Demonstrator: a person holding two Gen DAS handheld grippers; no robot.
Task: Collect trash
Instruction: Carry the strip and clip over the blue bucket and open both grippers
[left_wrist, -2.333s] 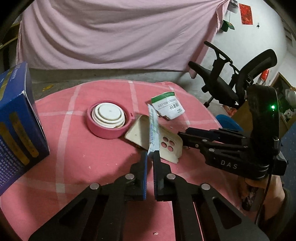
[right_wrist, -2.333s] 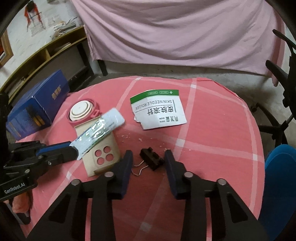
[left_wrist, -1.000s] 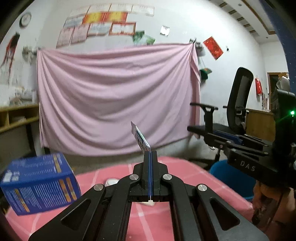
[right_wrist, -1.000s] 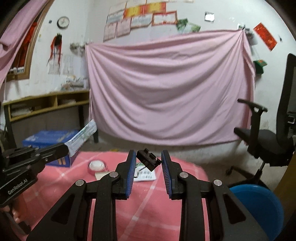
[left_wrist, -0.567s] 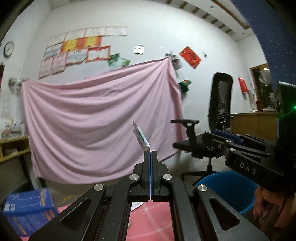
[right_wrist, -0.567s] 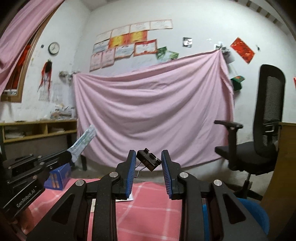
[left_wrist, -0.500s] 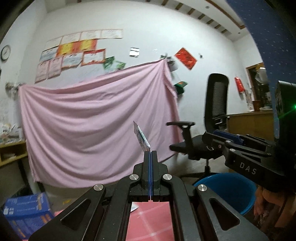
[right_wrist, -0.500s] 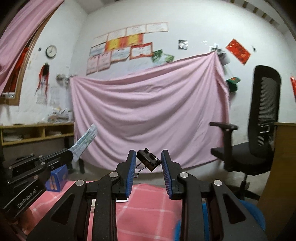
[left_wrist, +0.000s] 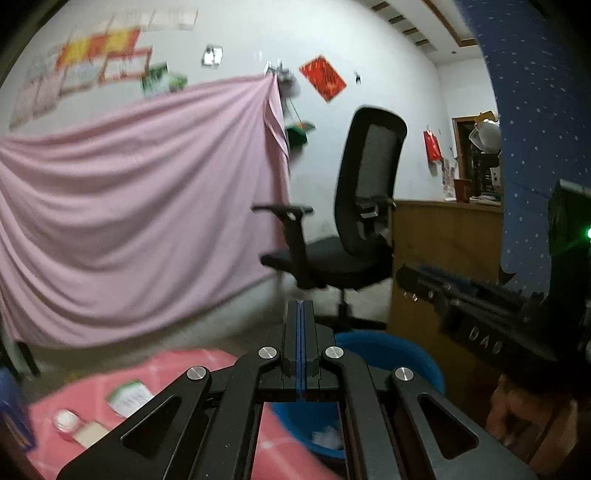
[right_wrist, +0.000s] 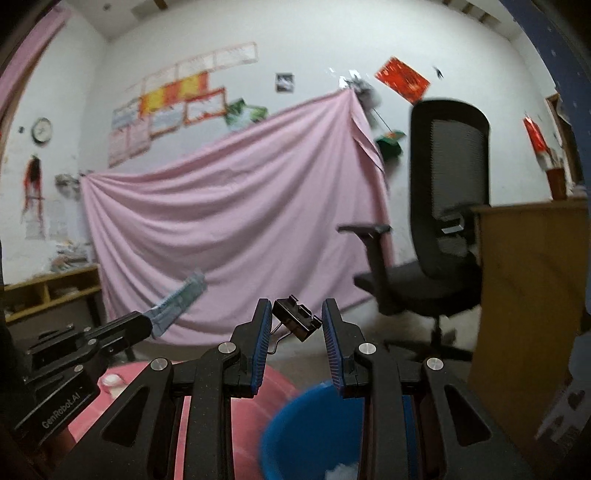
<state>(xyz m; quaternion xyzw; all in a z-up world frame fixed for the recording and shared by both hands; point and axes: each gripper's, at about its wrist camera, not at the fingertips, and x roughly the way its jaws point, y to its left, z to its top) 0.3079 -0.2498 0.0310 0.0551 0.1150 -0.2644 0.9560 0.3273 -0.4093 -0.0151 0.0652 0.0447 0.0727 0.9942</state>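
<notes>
My two black hand-held grippers, blue-lined.

My left hand-held gripper (left_wrist: 301, 314) has matte black linkage arms with silver screw heads, thin blue pads, and white "GenRobot.AI" lettering on its side. My right hand-held gripper (right_wrist: 293, 325) matches, with ribbed blue pads, white "DAS" lettering and a green light.

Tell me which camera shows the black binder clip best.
The right wrist view: the binder clip sits sharp and centred in the right claw, pinched between its pads. The left wrist view shows only that claw's side; the clip itself isn't visible there.
</notes>
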